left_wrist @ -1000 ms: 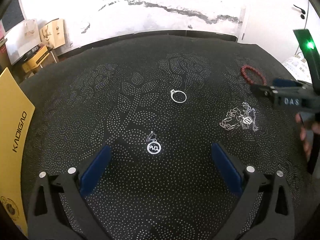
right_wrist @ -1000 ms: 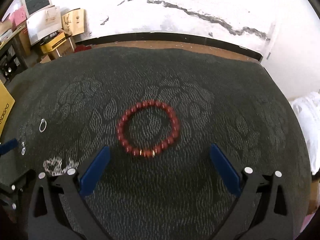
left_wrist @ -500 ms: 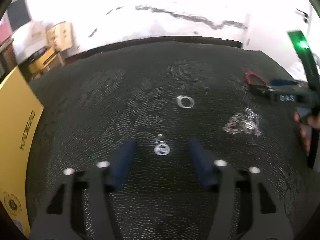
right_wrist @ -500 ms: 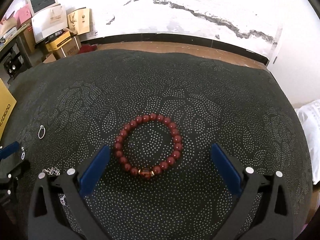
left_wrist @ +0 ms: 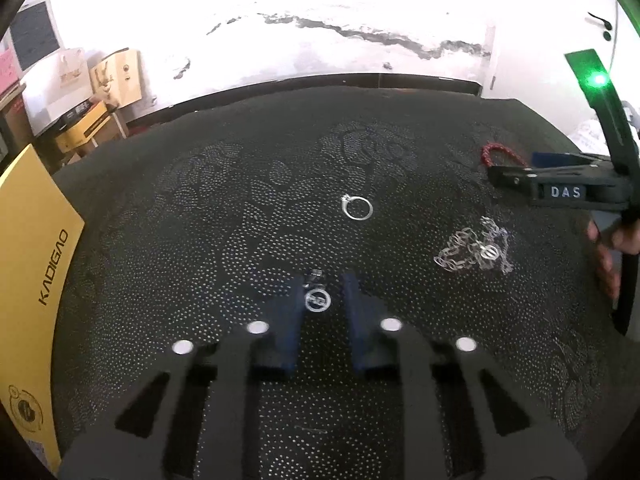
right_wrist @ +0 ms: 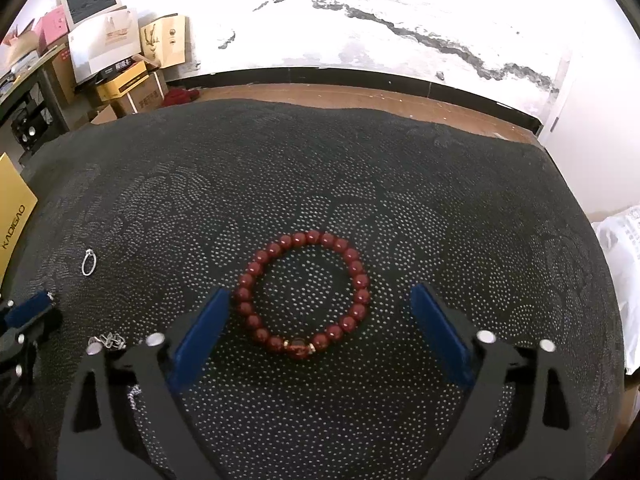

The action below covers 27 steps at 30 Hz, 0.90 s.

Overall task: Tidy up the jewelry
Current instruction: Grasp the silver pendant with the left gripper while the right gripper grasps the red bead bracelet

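"KADIGAO" — yellow box (left_wrist: pixel 32 264); "DAS" — right gripper (left_wrist: pixel 566 192)

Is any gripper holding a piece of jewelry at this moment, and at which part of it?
The left gripper is closed around the small round pendant, at its two sides. The right gripper, closing, grips nothing.

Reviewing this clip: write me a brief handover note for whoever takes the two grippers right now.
Left gripper: jaws have just closed around the small round pendant on the black cloth; firm contact unclear, not lifted.
Right gripper: wide, just closing slightly; its left pad is beside the red bead bracelet, which lies flat between the jaws, ungripped.
Elsewhere on the cloth: silver ring and tangled silver chain.
Done: nothing sorted yet.
Left: lift the pendant, grip the bracelet, then collect ring and chain. No jewelry container is visible.
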{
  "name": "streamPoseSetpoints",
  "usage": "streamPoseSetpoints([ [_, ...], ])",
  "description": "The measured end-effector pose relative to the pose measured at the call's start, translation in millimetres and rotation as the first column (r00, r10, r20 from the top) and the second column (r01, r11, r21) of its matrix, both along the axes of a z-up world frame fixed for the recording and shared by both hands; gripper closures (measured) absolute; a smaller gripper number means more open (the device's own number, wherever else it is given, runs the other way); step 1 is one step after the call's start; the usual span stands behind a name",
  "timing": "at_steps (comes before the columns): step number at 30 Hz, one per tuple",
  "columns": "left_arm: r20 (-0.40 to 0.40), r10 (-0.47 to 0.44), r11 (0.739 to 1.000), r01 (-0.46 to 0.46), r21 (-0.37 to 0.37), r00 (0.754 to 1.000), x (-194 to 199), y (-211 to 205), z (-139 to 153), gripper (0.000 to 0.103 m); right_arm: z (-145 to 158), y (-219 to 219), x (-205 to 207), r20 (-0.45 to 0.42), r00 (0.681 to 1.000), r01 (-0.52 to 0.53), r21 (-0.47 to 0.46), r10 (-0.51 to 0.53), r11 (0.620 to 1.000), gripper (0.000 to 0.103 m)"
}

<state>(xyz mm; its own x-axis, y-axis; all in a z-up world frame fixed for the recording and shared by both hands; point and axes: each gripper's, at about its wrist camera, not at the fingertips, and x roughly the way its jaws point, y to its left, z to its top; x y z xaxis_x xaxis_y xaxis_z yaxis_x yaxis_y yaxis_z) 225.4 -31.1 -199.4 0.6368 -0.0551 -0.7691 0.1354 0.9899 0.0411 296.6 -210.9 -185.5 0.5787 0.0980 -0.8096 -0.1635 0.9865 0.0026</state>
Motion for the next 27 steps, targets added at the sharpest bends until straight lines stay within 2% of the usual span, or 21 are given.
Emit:
streamPoseSetpoints([
  [3, 0.000, 0.001, 1.000, -0.001, 0.003, 1.000, 1, 1, 0, 0.087, 1, 0, 1, -0.001, 1.000, -0.001, 0.001, 0.001, 1.000, 0.018],
  [4, 0.001, 0.001, 1.000, -0.001, 0.004, 1.000, 1, 1, 0, 0.088, 2, -1, 0, 0.008, 1.000, -0.001, 0.002, 0.001, 1.000, 0.024],
  [5, 0.000, 0.003, 1.000, -0.003, 0.002, 1.000, 2, 1, 0, 0.089, 3, 0, 0, 0.014, 1.000, -0.003, 0.004, 0.003, 1.000, 0.037],
  [7, 0.000, 0.008, 1.000, -0.008, -0.004, 1.000, 2, 3, 0, 0.091, 6, 2, -1, 0.017, 1.000, -0.011, 0.009, 0.011, 1.000, 0.051],
  [8, 0.000, 0.006, 1.000, -0.006, 0.000, 1.000, 1, 3, 0, 0.091, 6, 4, -1, 0.019, 1.000, -0.014, 0.004, 0.014, 1.000, 0.065],
  [10, 0.002, 0.003, 1.000, -0.003, 0.012, 1.000, 1, 1, 0, 0.091, 7, 8, -2, 0.019, 1.000, -0.025, 0.001, 0.025, 1.000, 0.074],
  [11, 0.002, 0.003, 1.000, -0.003, 0.011, 1.000, 2, 1, 0, 0.091, 7, 9, -2, 0.018, 0.999, -0.033, 0.008, 0.033, 0.999, 0.086],
  [19, -0.002, 0.007, 1.000, -0.007, 0.013, 1.000, 3, -1, 1, 0.091, 10, 6, -6, 0.030, 0.999, -0.035, 0.037, 0.034, 0.999, 0.088],
  [20, -0.004, 0.008, 1.000, -0.008, 0.013, 1.000, 4, -1, 1, 0.091, 10, 5, -7, 0.032, 0.999, -0.038, 0.039, 0.037, 0.999, 0.094],
  [21, -0.005, 0.009, 1.000, -0.009, 0.011, 1.000, 4, -1, 2, 0.091, 12, 4, -8, 0.037, 0.999, -0.038, 0.040, 0.037, 0.998, 0.095],
  [27, 0.001, 0.000, 1.000, 0.000, -0.003, 1.000, 4, 2, 10, 0.091, 23, 5, -12, 0.059, 0.997, -0.045, 0.049, 0.042, 0.998, 0.095],
])
